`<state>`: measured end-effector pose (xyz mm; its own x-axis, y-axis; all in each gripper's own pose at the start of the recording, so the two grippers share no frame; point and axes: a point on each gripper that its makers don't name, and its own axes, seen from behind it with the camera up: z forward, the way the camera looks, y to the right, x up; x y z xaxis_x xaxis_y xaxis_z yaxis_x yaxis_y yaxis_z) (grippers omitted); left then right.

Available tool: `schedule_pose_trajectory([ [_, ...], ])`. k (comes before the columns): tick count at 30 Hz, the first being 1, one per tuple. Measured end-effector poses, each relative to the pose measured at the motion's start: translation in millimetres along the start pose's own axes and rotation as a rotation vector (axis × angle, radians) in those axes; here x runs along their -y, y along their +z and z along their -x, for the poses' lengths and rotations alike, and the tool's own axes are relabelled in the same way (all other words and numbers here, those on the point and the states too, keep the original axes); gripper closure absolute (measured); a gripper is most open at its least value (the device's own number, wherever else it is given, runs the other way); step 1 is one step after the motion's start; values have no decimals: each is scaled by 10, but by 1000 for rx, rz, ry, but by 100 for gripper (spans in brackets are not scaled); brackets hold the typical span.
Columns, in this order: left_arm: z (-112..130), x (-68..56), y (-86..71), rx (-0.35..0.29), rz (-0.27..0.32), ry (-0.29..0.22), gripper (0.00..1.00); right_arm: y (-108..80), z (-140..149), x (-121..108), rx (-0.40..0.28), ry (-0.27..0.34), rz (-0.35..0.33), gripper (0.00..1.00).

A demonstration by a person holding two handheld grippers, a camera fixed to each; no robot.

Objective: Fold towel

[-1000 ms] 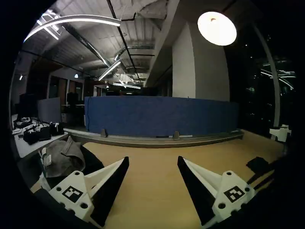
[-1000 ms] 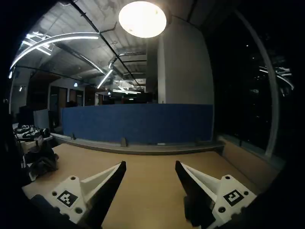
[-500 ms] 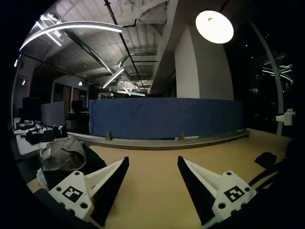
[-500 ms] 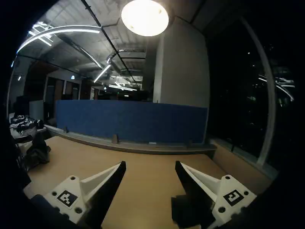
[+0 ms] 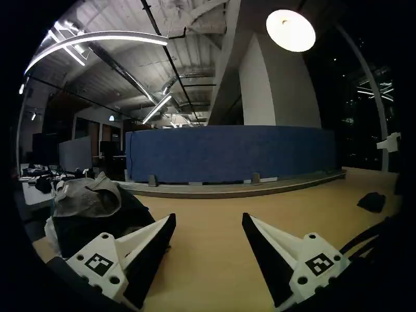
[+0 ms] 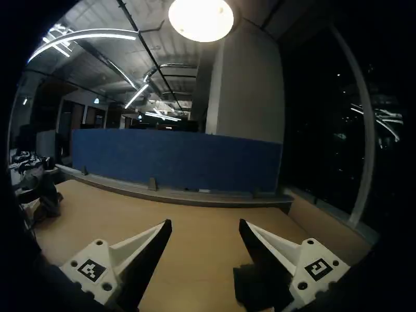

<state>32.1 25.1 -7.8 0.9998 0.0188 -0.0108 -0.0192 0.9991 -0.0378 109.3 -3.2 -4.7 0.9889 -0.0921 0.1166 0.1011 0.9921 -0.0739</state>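
The left gripper (image 5: 208, 215) hangs over the table (image 5: 213, 260) with its fingers spread wide and nothing between them. They are white plastic wedges with black inner faces and a square black-and-white marker on each. The right gripper (image 6: 204, 221) is built the same and is just as wide apart and empty. The towel (image 5: 86, 193) is a grey, soft, crumpled heap at the table's left end, lying on top of a bunched black cloth (image 5: 104, 223), just beyond the left gripper's left finger and not touching it. The table is smooth pale wood with a raised grey rail along its far edge, where a blue felt screen (image 5: 229, 153) stands in small clips. A small dark lump (image 5: 372, 201) sits on the wood far to the right, and a flat black piece (image 6: 249, 281) lies by the right gripper's right finger. Overhead hang a round glowing lamp (image 5: 290, 30), bare pipes and curved light strips, beside a plain white pillar (image 5: 275, 93) and dark windows.
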Motion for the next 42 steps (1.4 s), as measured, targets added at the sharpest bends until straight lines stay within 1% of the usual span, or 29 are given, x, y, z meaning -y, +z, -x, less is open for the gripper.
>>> schedule_pose_trajectory([
  [3,75,35,28,-3,-2,-1,6,20,41,12,3,0,5,0],
  [8,170,108,51,-3,-15,15,6,49,111,49,9,-9,7,0],
  [11,213,116,53,3,-15,14,6,72,128,84,10,-19,5,0],
  [17,305,173,74,2,-18,-23,6,105,146,145,11,-21,-9,0],
  [20,329,202,73,10,-25,-19,6,115,155,146,12,-21,-9,0],
  [26,325,188,89,9,-19,-22,6,136,167,165,11,-22,-19,0],
  [30,331,192,91,9,-20,-24,6,143,170,184,2,-7,-27,0],
  [35,322,185,88,10,-21,-21,5,116,161,143,-19,20,-33,0],
  [38,329,185,84,10,-20,-20,5,93,164,110,-37,47,-35,0],
  [42,331,186,84,10,-20,-19,5,86,246,93,-47,92,-45,0],
])
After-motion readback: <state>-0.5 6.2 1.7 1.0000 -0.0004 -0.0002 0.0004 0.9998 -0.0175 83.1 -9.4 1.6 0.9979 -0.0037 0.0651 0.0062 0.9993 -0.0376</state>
